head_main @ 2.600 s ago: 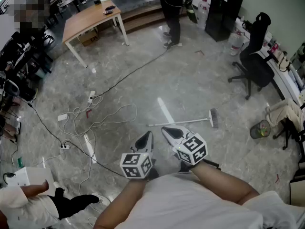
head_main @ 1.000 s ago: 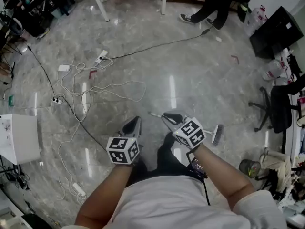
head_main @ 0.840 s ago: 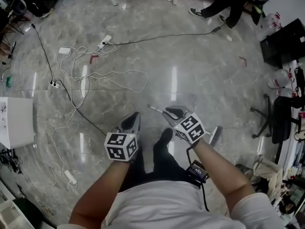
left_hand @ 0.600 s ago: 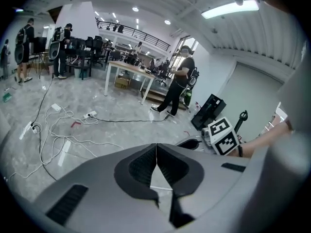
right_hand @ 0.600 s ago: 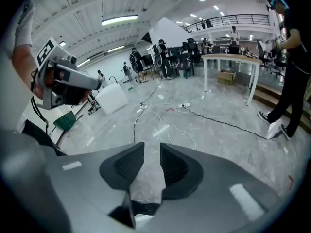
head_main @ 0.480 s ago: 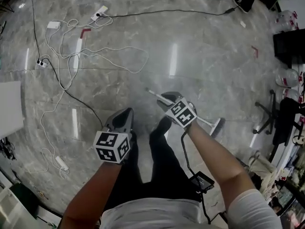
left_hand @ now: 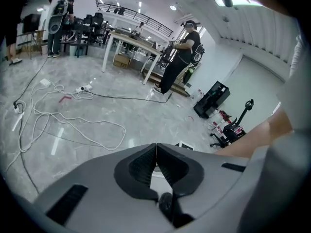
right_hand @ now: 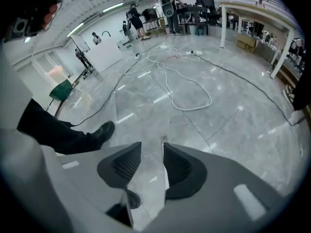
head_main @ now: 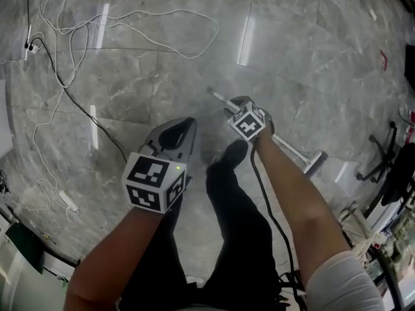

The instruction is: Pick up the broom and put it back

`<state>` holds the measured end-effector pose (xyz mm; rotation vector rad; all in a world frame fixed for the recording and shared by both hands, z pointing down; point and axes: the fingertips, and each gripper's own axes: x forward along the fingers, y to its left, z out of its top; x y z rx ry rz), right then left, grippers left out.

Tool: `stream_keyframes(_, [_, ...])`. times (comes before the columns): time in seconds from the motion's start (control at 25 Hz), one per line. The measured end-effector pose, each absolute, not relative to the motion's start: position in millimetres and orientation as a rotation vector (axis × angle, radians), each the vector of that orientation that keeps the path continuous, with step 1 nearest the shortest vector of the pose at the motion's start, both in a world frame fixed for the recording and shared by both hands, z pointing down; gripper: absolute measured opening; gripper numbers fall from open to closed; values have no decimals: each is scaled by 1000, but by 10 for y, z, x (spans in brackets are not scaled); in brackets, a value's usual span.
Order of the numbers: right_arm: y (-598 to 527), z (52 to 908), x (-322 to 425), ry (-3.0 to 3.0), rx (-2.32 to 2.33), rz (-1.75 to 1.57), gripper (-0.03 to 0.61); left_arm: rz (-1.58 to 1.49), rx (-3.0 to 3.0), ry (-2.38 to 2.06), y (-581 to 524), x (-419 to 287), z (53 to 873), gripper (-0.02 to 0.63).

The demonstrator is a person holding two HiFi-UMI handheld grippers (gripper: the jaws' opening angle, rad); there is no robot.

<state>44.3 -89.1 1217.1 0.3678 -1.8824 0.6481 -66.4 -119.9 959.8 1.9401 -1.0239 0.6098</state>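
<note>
The broom lies flat on the grey floor: its thin white handle [head_main: 290, 148] runs from upper left to the brush head [head_main: 316, 163] at the right. My right gripper [head_main: 240, 104] points steeply down over the handle's free end. In the right gripper view its jaws [right_hand: 152, 147] are opening, and the handle [right_hand: 165, 164] lies between them, close along the right pad, not pressed. My left gripper [head_main: 183, 124] hovers to the left of the broom, apart from it. Its jaws [left_hand: 156, 144] are shut with nothing in them.
White and black cables [head_main: 162, 24] loop over the floor at the upper left. My own dark shoe [head_main: 233, 153] stands just below the right gripper. An office chair [head_main: 382, 167] is at the right edge. In the left gripper view a person [left_hand: 182, 57] stands by a table [left_hand: 131, 40].
Both grippers have sunk towards the floor and the head view has tipped lower. The right gripper has come down over the end of the broom handle.
</note>
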Motion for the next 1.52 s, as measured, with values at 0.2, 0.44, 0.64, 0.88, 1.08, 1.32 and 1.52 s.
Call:
stream_keyframes(0.2, [-971,13593,259,-1825,344,606,152,612,1912,-1004,-1188,-987,10826,9])
stream_keyframes(0.44, [-1024,14594,54,-1784,361,571,155,622,1886,-1000,-1007,-1247,11638,9])
stream_keyframes(0.64, [-1097,15004,-79,-1748,394,553,155,604,1864,-1023,-1020,-1409,11924,9])
stream_keyframes(0.88, [-1142,15049,-54,-1762,452,536,109,599,1860,-1027,-1009,-1514,12031,9])
stream_keyframes(1.08, [-1250,14580,-73,-1835,510,565,97,598,1869,-1026,-972,-1484,11817,9])
stream_keyframes(1.32, [-1413,12999,-95,-2057,588,572,97,565,1923,-1039,-1104,-1341,10877,9])
stream_keyframes(1.52, [-1294,11238,86,-2225,623,560,97,546,1992,-1050,-1225,-1126,9744,9])
